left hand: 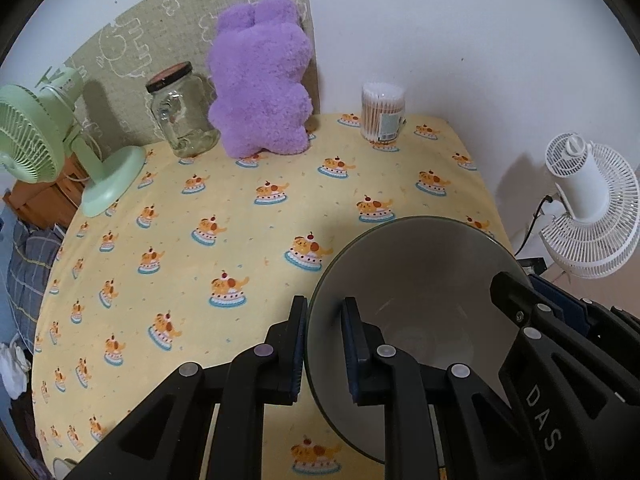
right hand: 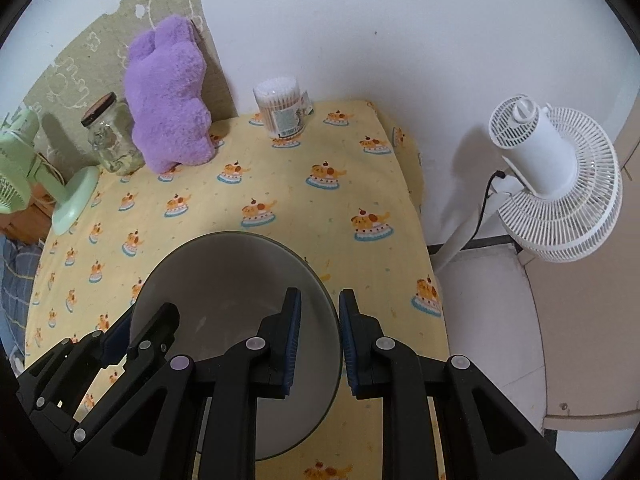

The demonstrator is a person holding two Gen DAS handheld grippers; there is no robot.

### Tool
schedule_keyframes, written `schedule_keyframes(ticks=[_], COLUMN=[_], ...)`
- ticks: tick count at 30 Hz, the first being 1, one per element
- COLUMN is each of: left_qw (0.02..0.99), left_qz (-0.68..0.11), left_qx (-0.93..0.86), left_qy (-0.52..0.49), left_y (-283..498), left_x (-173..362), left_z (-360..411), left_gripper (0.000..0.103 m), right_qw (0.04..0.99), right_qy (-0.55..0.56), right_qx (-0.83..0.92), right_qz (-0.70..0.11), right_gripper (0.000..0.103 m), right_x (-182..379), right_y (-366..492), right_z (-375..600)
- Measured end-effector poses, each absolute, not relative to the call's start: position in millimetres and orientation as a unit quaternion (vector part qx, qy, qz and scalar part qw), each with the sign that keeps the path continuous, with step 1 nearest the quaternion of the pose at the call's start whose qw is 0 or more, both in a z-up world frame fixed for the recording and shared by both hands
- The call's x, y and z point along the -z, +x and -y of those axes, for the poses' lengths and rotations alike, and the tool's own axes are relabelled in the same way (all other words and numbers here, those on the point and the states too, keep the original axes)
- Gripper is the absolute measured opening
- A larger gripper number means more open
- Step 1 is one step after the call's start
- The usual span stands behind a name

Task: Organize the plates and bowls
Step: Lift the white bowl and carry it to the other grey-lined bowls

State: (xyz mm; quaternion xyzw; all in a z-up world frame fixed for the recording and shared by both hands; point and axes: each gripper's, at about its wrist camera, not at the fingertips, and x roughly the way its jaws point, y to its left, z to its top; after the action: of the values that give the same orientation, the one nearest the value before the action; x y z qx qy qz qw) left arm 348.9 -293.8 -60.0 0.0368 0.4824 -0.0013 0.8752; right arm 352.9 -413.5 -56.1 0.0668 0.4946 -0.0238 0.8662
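Observation:
A grey bowl (left hand: pixel 416 276) (right hand: pixel 228 276) hangs a little above the yellow patterned tablecloth (left hand: pixel 208 216) (right hand: pixel 328 208), carried between both grippers. My left gripper (left hand: pixel 325 308) is shut on the bowl's left rim, one pad outside and one inside. My right gripper (right hand: pixel 320 300) is shut on the opposite, right rim in the same way. Each wrist view also shows the other gripper across the bowl: the right gripper (left hand: pixel 520 296) at the right side, the left gripper (right hand: pixel 152 320) at the left side. The bowl looks empty inside.
Along the back wall stand a green desk fan (left hand: pixel 36 140), a glass jar (left hand: pixel 182 112), a purple plush toy (left hand: pixel 260 80) and a tub of cotton swabs (left hand: pixel 382 112). A white floor fan (right hand: pixel 560 184) stands off the table's right edge.

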Motion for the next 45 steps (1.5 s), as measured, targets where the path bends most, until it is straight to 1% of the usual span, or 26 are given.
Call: schedule_keyframes(ticks=[17,29,39,45], left_qw=[0.892,0.898,0.901,0.898], left_qz=[-0.451,-0.438,-0.431,-0.436], left_qx=[0.019,0.037,0.04,0.039], left_qy=[0.029,0.036,0.034,0.032], left_y=[293,251,220,199], left_x=[6,-25,-38,-34], left_z=[256,204,157,125], left_gripper=[0.014,0.014,0.015,0.015], right_qw=[0.886,0.892,0.896,0.898], right_qy=[0.063,0.067,0.063,0.057], right_qx=[0.041,0.057,0.057,0.052], right_qz=[-0.458,-0.444,-0.435,-0.434], right_gripper=[0.023,0.023,0.023,0.023], right_x=[-4,-37,-52,-51], right_y=[292,243,209,187], right_z=[375,324,269,235])
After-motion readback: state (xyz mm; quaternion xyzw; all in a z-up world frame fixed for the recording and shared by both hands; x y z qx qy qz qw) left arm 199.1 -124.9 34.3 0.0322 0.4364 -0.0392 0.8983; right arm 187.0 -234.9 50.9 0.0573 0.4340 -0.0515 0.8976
